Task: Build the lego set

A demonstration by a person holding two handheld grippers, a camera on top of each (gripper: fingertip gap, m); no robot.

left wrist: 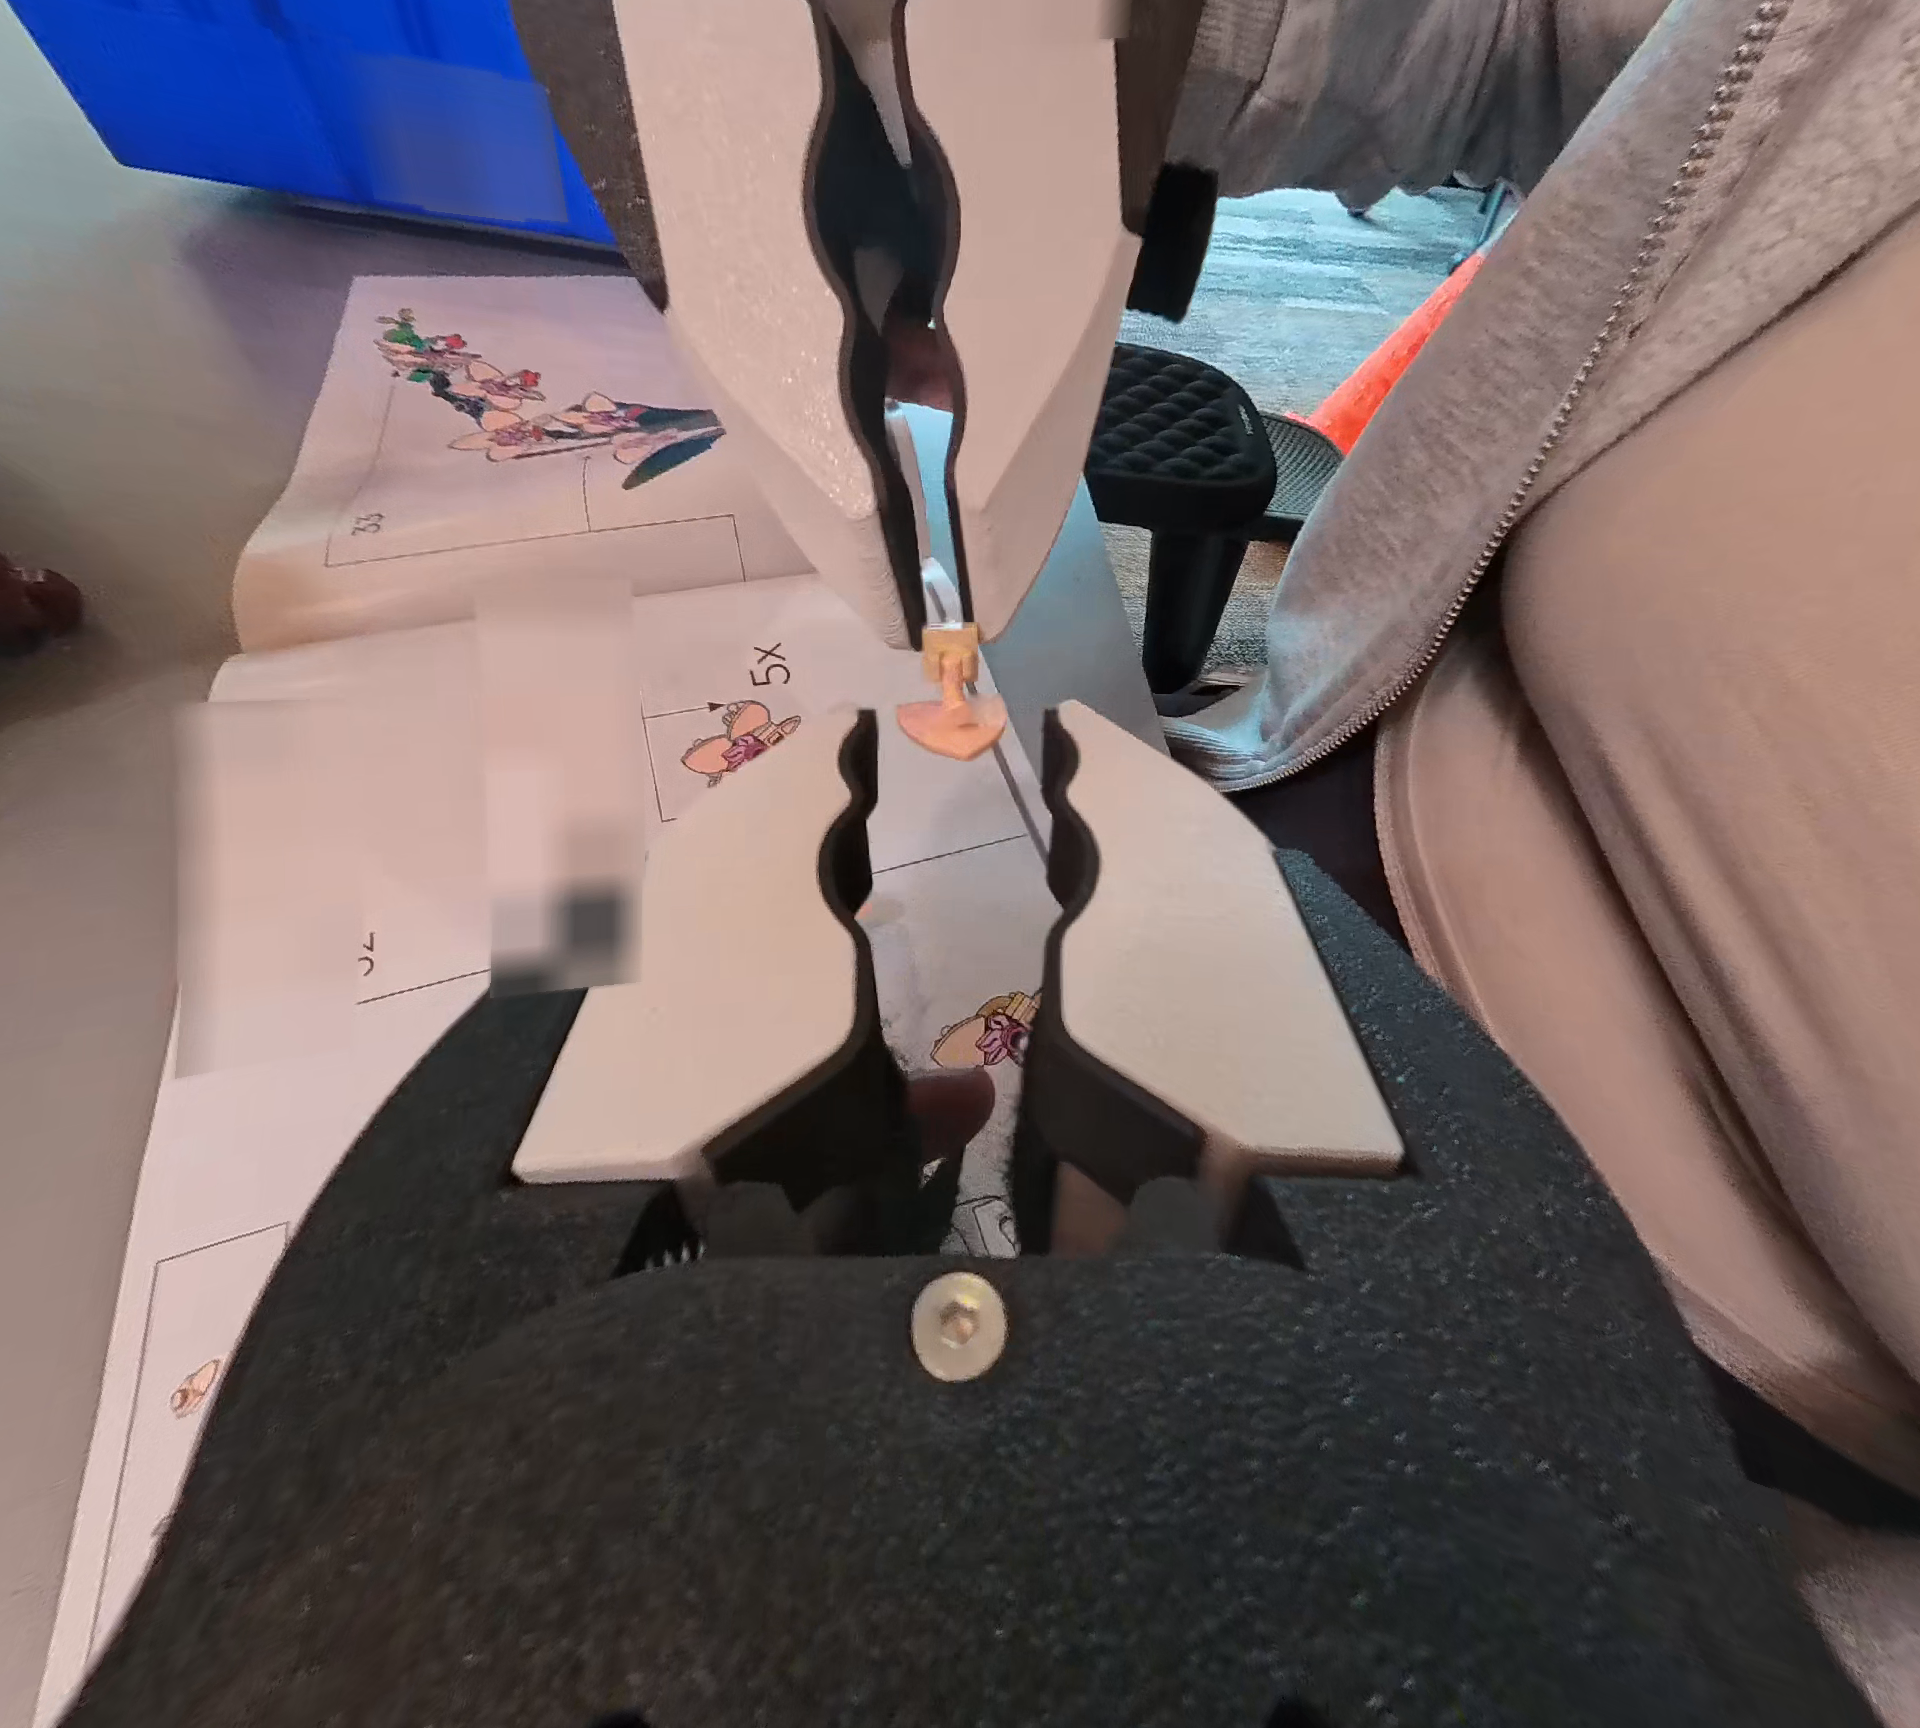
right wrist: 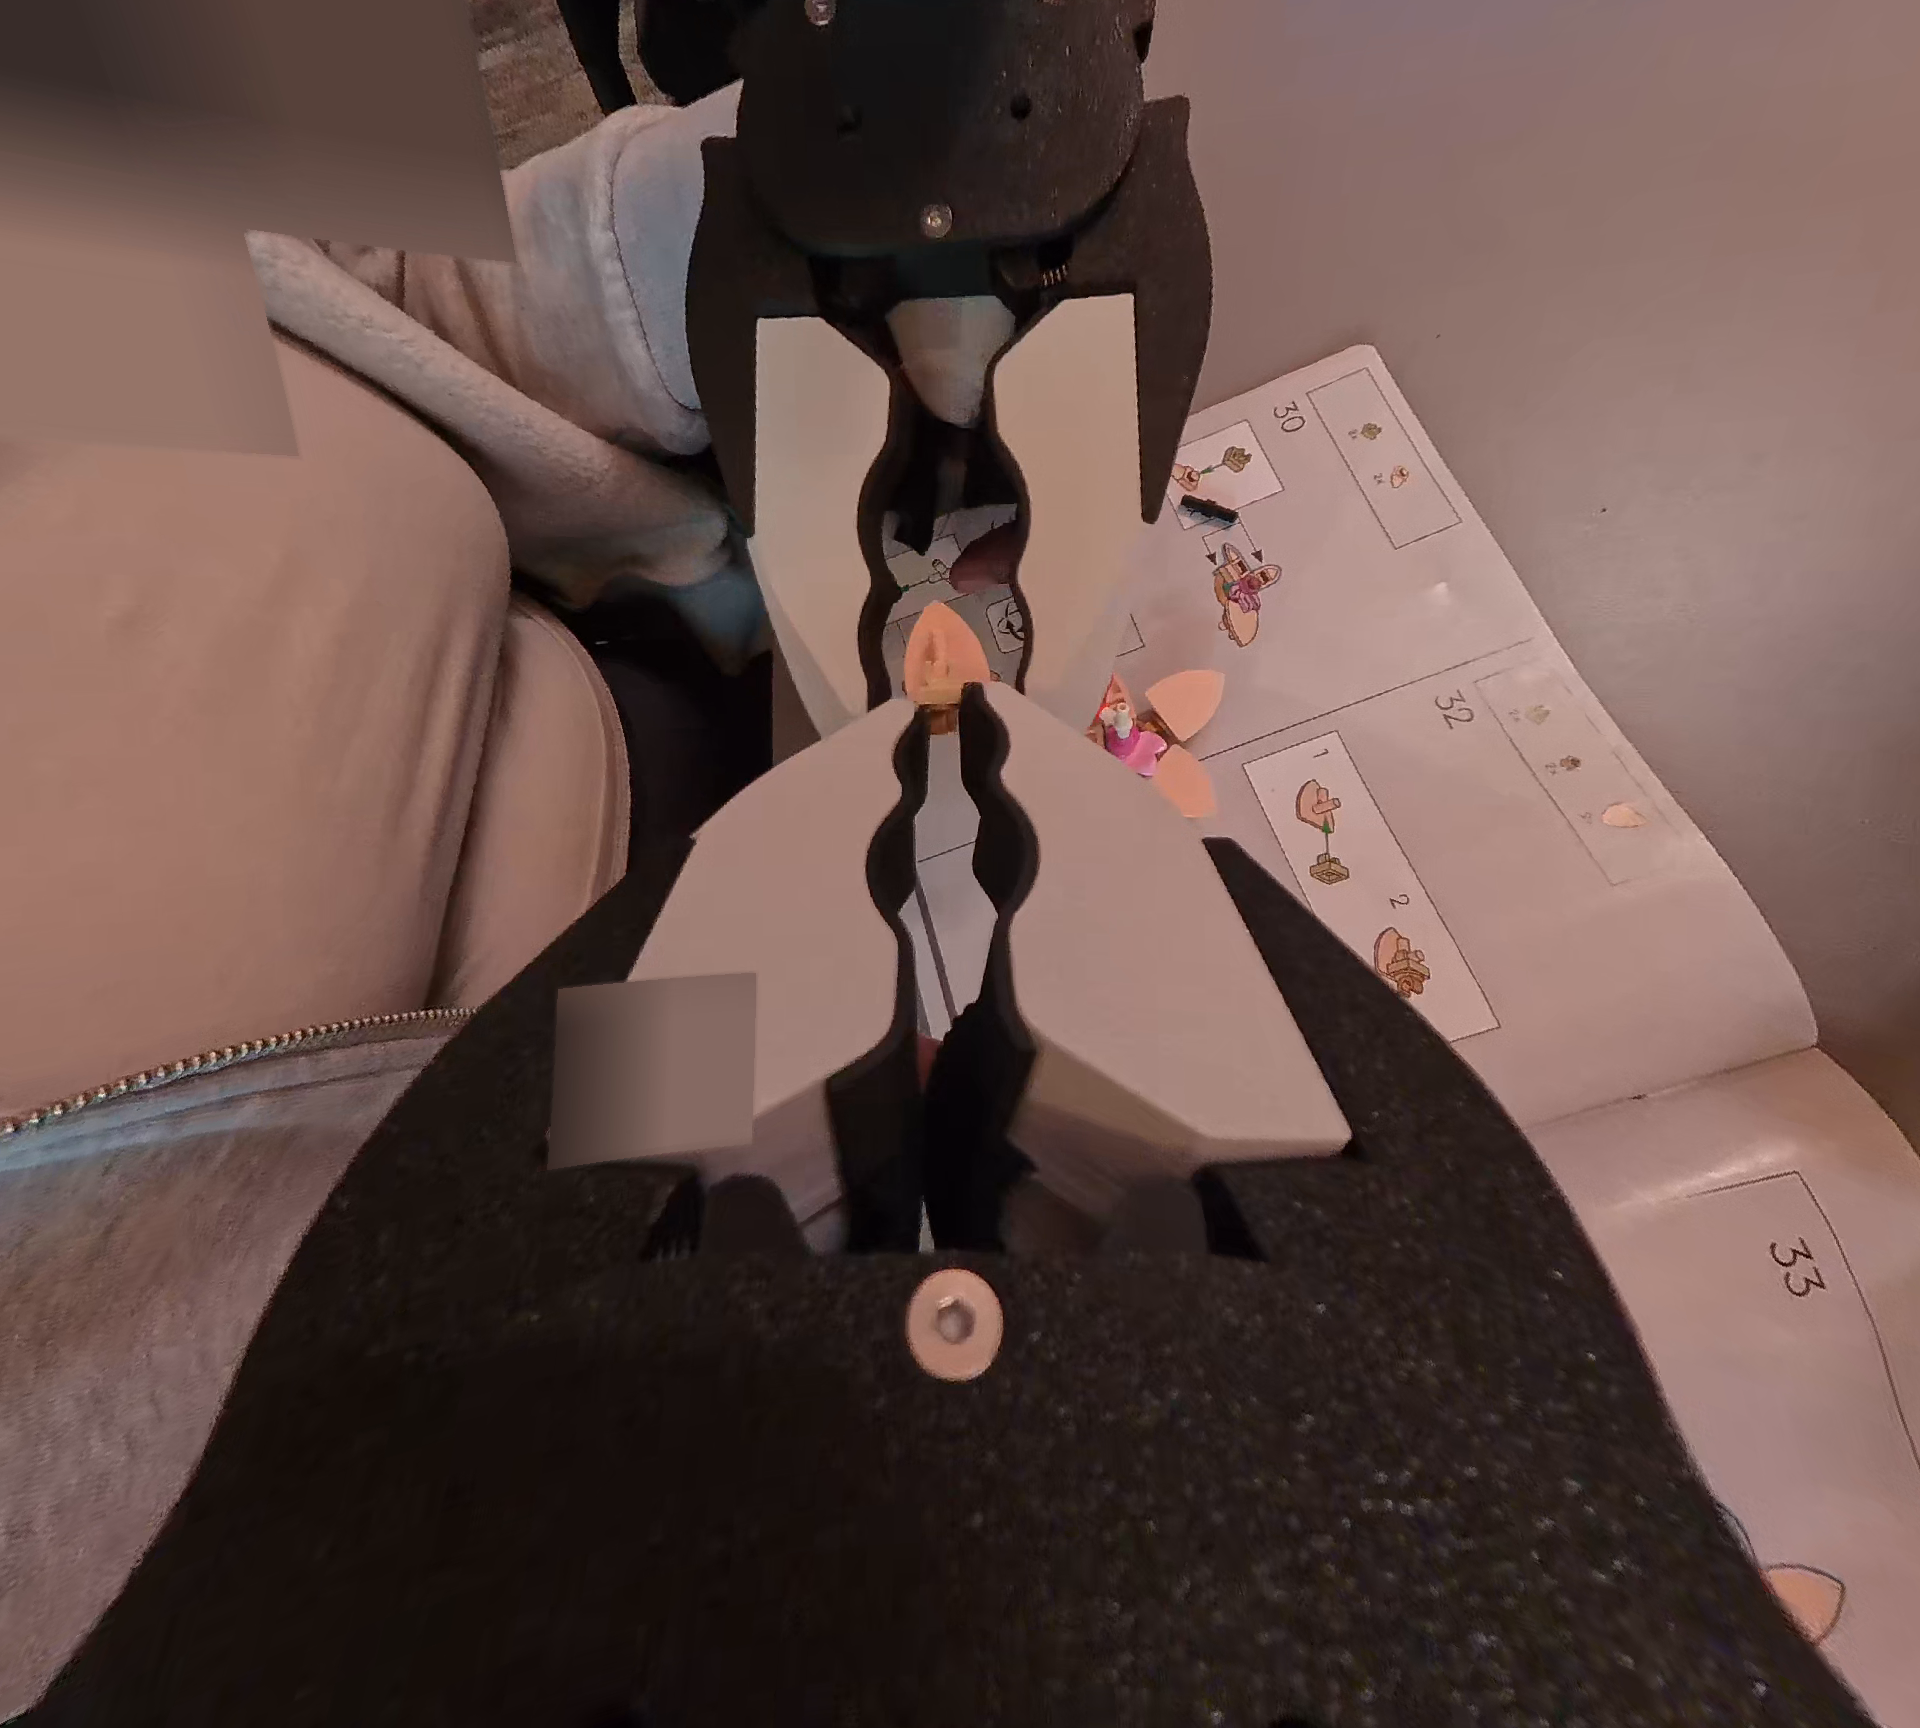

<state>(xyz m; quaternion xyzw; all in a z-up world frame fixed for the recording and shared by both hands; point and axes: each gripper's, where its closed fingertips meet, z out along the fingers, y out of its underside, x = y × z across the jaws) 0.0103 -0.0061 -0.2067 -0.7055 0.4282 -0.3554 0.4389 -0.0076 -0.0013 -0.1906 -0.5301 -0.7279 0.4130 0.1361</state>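
My right gripper (right wrist: 943,707) is shut on a small tan brick (right wrist: 940,714) with a peach petal (right wrist: 940,652) attached to its far end. In the left wrist view the right gripper (left wrist: 951,631) comes down from above, with the tan brick (left wrist: 951,639) in its tips and the petal (left wrist: 940,731) hanging below. My left gripper (left wrist: 961,728) is open, its fingertips either side of the petal and apart from it. It faces the right gripper in the right wrist view (right wrist: 951,691).
An open instruction booklet (right wrist: 1455,743) lies on the grey table; it also shows in the left wrist view (left wrist: 499,525). A part-built pink and peach flower (right wrist: 1143,733) and a small black piece (right wrist: 1208,509) lie on it. A blue crate (left wrist: 260,16) stands behind. A person's beige jacket (left wrist: 1662,743) is close by.
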